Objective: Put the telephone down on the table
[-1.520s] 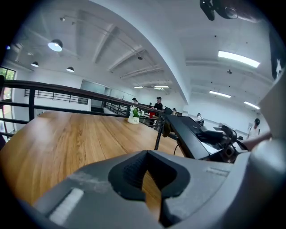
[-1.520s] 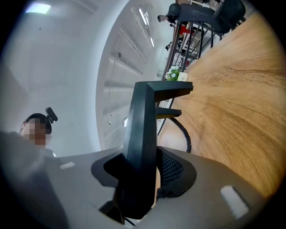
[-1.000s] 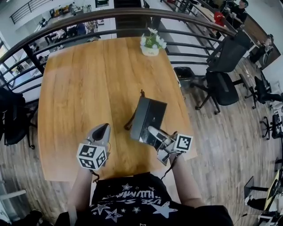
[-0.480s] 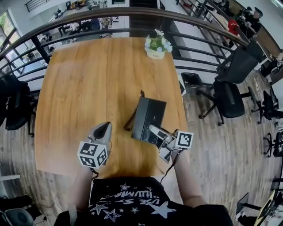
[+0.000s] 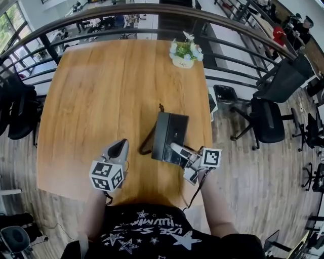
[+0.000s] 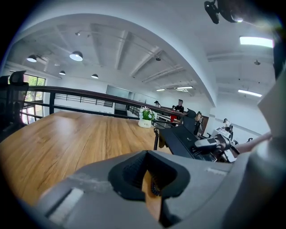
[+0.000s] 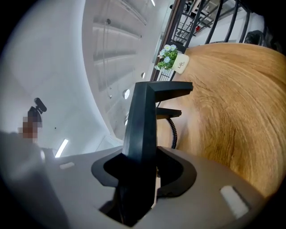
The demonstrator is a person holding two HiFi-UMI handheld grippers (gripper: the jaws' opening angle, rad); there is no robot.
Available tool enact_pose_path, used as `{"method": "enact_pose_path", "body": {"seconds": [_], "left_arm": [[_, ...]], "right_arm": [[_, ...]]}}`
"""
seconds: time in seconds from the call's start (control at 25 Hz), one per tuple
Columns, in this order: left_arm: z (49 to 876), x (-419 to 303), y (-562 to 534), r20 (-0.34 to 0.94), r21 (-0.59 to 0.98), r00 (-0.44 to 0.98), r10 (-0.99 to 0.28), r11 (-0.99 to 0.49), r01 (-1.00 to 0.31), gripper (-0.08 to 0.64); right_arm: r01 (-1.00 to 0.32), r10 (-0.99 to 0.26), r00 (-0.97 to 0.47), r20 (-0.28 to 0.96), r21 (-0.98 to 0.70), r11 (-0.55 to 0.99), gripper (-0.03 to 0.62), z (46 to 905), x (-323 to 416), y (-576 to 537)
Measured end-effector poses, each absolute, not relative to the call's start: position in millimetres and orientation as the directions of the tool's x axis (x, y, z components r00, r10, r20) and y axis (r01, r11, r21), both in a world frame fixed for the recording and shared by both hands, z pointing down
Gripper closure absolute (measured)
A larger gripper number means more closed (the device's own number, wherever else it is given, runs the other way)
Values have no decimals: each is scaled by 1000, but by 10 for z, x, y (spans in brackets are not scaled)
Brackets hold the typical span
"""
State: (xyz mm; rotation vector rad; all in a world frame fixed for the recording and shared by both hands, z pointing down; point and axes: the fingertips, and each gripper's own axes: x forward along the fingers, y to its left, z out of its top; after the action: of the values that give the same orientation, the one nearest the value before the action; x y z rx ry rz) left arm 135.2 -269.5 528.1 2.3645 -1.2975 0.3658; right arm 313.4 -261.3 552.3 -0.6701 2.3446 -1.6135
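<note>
Wooden table (image 5: 101,101) (railing (image 5: 152,8) behind) bears flowers (image 5: 185,53), perhaps telephone (image 5: 169,134).

Table (image 5: 101,101): warm wood, smooth, low sheen, grain plain. Telephone (image 5: 169,132): black plastic, matt. Left gripper (image 5: 117,146), right gripper (image 5: 175,149): grey plastic, matt. Railing (image 5: 152,9): dark metal, smooth. Floor (image 5: 253,182): wood planks, duller.

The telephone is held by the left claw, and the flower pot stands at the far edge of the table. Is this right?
One detail is wrong: the telephone is held by the right claw, as the right gripper view shows. The flower pot does stand at the far edge of the table.
</note>
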Motion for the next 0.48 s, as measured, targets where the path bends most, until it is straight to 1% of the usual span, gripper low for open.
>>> {"method": "enact_pose_path", "body": {"seconds": [0.28, 0.48], "left_arm": [[5433, 1506, -2849, 449, 227, 516, -730, -465, -856, 558], [5530, 1568, -2850, 470, 230, 517, -716, -466, -854, 558]], "right_arm": [[-255, -416, -902, 113, -918, 303, 411, 5695, 3172, -2796], [-272, -402, -905, 138, -915, 297, 411, 5807, 3180, -2857]]}}
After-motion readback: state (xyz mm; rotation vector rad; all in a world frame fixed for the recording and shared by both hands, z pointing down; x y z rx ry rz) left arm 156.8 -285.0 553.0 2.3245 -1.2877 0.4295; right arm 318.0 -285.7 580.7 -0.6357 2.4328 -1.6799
